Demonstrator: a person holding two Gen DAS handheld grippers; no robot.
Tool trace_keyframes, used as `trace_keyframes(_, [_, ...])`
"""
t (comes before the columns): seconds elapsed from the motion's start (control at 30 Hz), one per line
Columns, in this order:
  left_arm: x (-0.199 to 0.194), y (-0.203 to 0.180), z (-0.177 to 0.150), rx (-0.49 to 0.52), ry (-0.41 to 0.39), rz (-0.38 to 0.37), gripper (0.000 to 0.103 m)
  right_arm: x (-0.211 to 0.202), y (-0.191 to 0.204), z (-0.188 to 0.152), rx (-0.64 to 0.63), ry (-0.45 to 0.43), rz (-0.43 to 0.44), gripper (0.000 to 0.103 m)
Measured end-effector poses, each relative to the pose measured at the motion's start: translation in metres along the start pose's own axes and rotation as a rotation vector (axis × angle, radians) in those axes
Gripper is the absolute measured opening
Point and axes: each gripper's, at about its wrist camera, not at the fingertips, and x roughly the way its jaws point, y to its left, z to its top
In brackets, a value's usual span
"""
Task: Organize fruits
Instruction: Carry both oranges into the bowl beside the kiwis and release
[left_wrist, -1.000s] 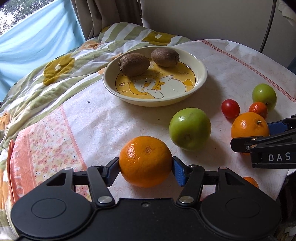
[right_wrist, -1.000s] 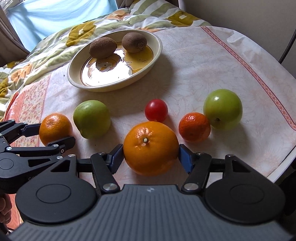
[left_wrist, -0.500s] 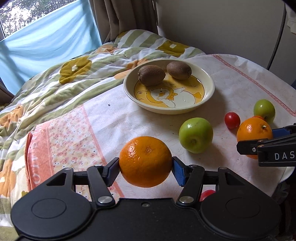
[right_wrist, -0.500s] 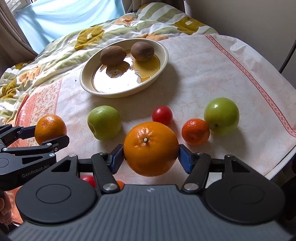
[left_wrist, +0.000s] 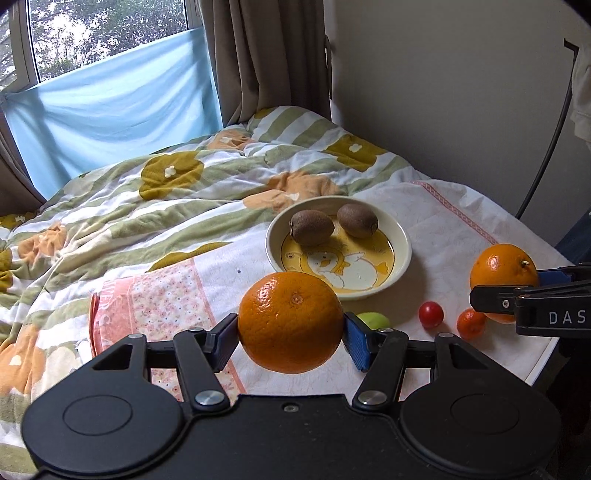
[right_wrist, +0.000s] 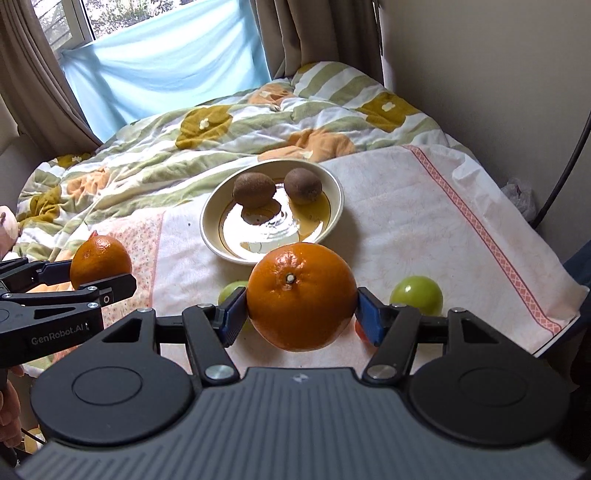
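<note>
My left gripper is shut on an orange and holds it well above the table. My right gripper is shut on a second orange, also held high. Each gripper with its orange shows in the other view: the right one and the left one. A cream plate with a duck picture holds two kiwis; it also shows in the right wrist view. Below lie a cherry tomato, a small mandarin and green apples.
The table is covered by a white cloth with a pink border; its right edge is close to the fruit. A flowered quilt lies behind and left. A wall and a black cable stand at the right, curtains and a window behind.
Both grippers have lifted their oranges up off the table and drawn back, so the plate and loose fruit now look smaller and lower.
</note>
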Motion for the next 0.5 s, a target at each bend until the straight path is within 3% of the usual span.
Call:
trace_keyframes(0.23, [0.001,-0.005,0.032,-0.034,-0.042,0.030,0.064,0.005,-0.009,0.042,-0.086,-0.035,0.038,0.077])
trace_keyframes(0.5, [0.037,-0.015,0.066,-0.088,-0.016,0.090,0.064,0.054,-0.022,0.089,-0.197,-0.001,0.114,0.077])
